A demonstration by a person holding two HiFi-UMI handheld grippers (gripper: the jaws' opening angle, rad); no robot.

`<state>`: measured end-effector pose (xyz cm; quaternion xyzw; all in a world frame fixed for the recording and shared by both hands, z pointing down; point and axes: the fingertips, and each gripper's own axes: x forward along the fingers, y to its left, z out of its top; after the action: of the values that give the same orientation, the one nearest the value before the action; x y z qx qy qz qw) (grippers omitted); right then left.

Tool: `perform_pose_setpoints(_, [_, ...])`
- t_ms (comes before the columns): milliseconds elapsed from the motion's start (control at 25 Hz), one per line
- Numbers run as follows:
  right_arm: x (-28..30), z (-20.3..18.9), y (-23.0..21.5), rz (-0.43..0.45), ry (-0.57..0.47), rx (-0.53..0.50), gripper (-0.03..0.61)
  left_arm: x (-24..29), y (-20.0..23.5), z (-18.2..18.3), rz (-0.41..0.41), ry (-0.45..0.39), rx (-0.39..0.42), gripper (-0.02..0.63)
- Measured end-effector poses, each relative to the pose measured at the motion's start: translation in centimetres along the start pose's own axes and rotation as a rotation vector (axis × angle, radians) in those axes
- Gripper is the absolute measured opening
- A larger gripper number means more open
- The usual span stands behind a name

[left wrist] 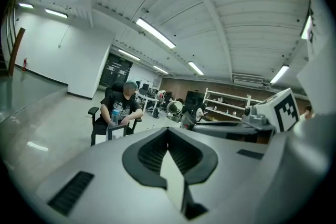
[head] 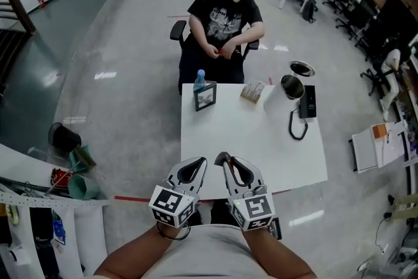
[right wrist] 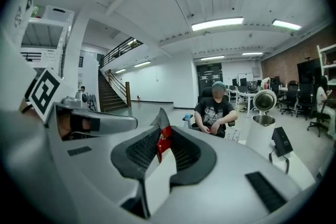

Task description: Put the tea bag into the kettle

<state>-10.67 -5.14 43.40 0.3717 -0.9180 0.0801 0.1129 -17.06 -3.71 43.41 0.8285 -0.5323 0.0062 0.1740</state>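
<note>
My right gripper [head: 223, 159] is shut on a small red and grey tea bag [right wrist: 164, 140], which pokes up from between the jaw tips. It hovers over the near edge of the white table [head: 261, 153]. Beside it, my left gripper [head: 199, 162] is shut with nothing in it. The metal kettle [head: 292, 86] stands at the table's far right corner, its lid [head: 302, 68] swung open. In the right gripper view the kettle [right wrist: 261, 131] is ahead and to the right, well away from the jaws.
A black kettle base [head: 308, 101] with a coiled cord [head: 297, 129] lies next to the kettle. A box of tea bags [head: 253, 92], a picture frame [head: 205, 96] and a blue bottle [head: 200, 79] stand along the far edge. A person [head: 225, 23] sits in a chair behind the table.
</note>
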Motion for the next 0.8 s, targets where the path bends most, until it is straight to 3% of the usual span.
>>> perform_pose_setpoints(360, [-6.3,1.3,-0.4,-0.11,-0.071,-0.011,0.075,-0.9,-4.5,1.5,-0.104,-0.04,0.057,0.009])
perform_pose_setpoints(800, [-13.6,0.8,-7.2,-0.223,-0.113,0.023,0.075,3.7,-12.3,1.7,-0.201,-0.054,0.092,0.009])
